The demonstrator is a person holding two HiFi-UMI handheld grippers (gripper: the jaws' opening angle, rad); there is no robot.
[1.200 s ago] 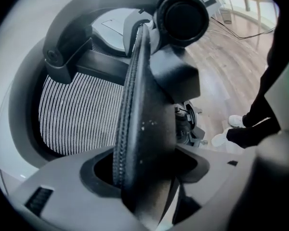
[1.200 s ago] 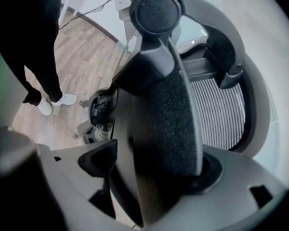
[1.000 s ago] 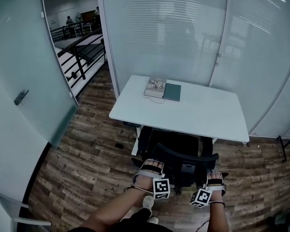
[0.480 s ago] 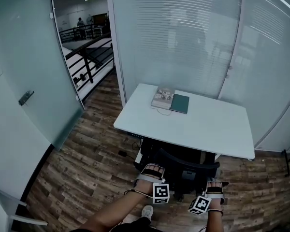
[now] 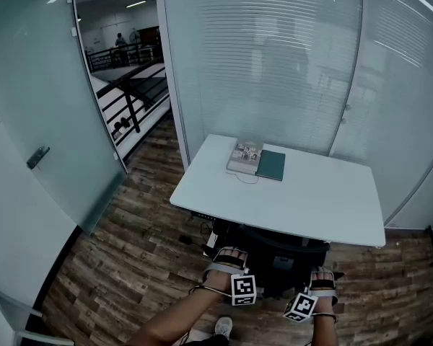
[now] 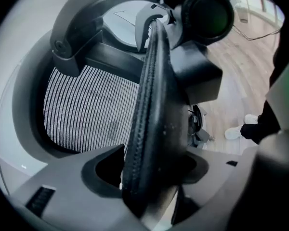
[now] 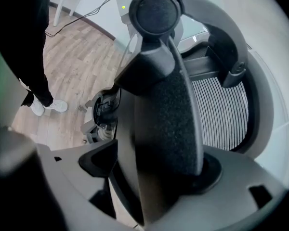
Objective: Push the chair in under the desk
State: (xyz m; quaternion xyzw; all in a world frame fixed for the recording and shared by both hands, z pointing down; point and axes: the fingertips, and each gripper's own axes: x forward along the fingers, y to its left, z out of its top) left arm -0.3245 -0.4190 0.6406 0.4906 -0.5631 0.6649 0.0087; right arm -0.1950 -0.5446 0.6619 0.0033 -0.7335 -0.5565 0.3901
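Chair (image 5: 281, 247), black with a mesh back, sits partly under the white desk (image 5: 325, 200). The left gripper (image 5: 229, 255) and right gripper (image 5: 322, 277) both clamp it. Wood-plank floor (image 5: 130, 265), frosted glass walls (image 5: 274, 63).

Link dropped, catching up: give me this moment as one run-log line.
left gripper: shut on left armrest | right gripper: shut on right armrest | chair: partly under desk

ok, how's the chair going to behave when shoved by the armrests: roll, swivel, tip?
Probably rolls easily: what looks like a caster shows under the chair, on smooth wood floor. Likely tracks straight, since left gripper and right gripper each clamp an armrest; uneven force could swivel it. Mesh back suggests fairly light; tipping seems unlikely.
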